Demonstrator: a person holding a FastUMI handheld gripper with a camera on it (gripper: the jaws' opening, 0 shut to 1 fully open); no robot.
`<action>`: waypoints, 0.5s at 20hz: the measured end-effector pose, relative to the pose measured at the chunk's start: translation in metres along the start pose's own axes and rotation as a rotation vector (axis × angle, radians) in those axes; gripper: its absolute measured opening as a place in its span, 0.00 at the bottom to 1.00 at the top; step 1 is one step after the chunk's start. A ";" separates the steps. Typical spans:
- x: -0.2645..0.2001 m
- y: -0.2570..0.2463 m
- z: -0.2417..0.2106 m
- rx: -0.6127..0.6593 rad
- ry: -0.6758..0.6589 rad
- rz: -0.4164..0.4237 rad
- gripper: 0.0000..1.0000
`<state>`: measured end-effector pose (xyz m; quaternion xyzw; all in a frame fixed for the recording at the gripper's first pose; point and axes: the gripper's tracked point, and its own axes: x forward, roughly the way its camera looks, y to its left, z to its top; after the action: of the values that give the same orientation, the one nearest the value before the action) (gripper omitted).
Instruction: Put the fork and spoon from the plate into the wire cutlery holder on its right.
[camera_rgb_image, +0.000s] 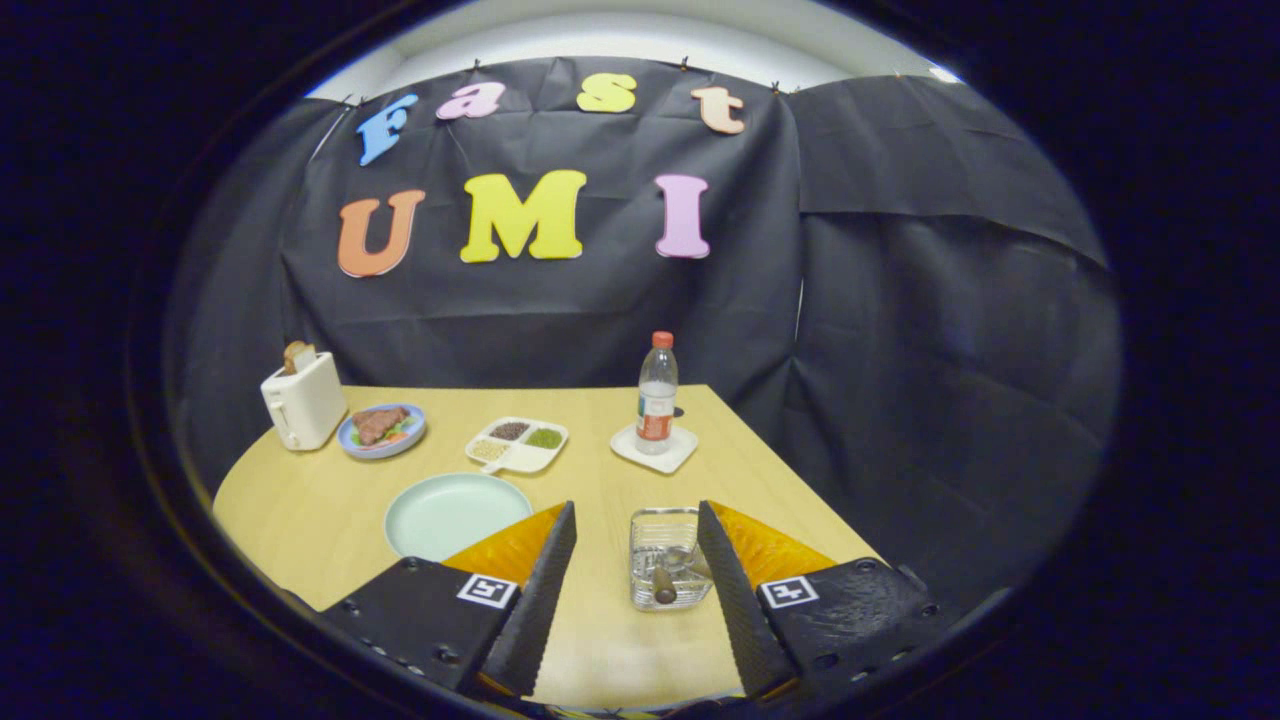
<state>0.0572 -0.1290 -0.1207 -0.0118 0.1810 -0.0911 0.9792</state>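
A pale green plate (455, 512) lies on the wooden table, just ahead of my left finger, with nothing on it. To its right stands the wire cutlery holder (668, 556), close against my right finger. Cutlery with a brown handle end (665, 587) lies inside the holder. My gripper (637, 520) hovers above the table's near part, open, with nothing between its fingers.
Farther back stand a white toaster (303, 399) with toast, a blue plate of food (381, 430), a white divided dish (517, 444) with grains, and a water bottle (657, 393) on a white coaster. The table's right edge (790, 470) runs diagonally past the holder.
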 end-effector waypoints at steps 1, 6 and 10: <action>-0.007 0.006 0.006 -0.003 -0.028 0.010 0.77; -0.049 0.038 0.034 -0.021 -0.148 0.063 0.92; -0.075 0.061 0.046 -0.005 -0.203 0.103 0.95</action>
<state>0.0151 -0.0558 -0.0546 -0.0141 0.0816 -0.0386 0.9958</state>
